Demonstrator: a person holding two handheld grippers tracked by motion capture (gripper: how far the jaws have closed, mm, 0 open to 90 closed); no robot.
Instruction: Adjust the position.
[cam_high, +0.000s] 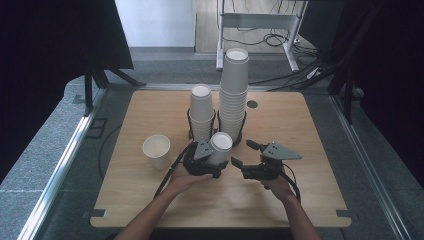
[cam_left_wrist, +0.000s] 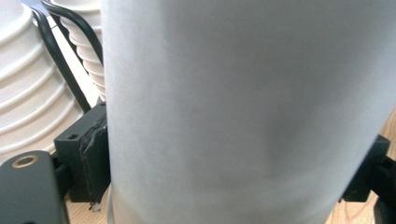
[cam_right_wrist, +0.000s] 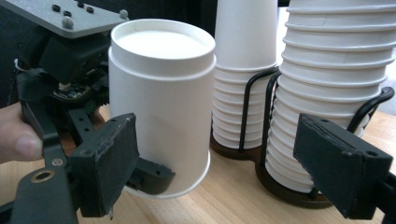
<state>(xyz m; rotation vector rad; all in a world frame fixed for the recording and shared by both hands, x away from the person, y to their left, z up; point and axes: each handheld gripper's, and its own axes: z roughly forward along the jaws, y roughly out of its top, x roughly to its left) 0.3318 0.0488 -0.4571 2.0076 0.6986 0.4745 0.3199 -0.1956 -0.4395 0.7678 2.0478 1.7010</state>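
Observation:
My left gripper (cam_high: 216, 165) is shut on a white paper cup (cam_high: 220, 146), upright and mouth up, just in front of the cup stacks. In the left gripper view the cup's wall (cam_left_wrist: 243, 112) presses against the black pads (cam_left_wrist: 93, 158). My right gripper (cam_high: 244, 153) stands open a little to the right of that cup, its jaws pointing toward it. Seen from the right gripper view, the held cup (cam_right_wrist: 163, 102) lies beyond my own left pad, with nothing between the two pads (cam_right_wrist: 105, 163).
A black wire holder (cam_high: 216, 131) carries a short cup stack (cam_high: 201, 112) and a taller one (cam_high: 234, 92) at the table's middle back. A single loose cup (cam_high: 156, 151) stands left of my left hand. The wooden table (cam_high: 300, 130) has bare room at right and front.

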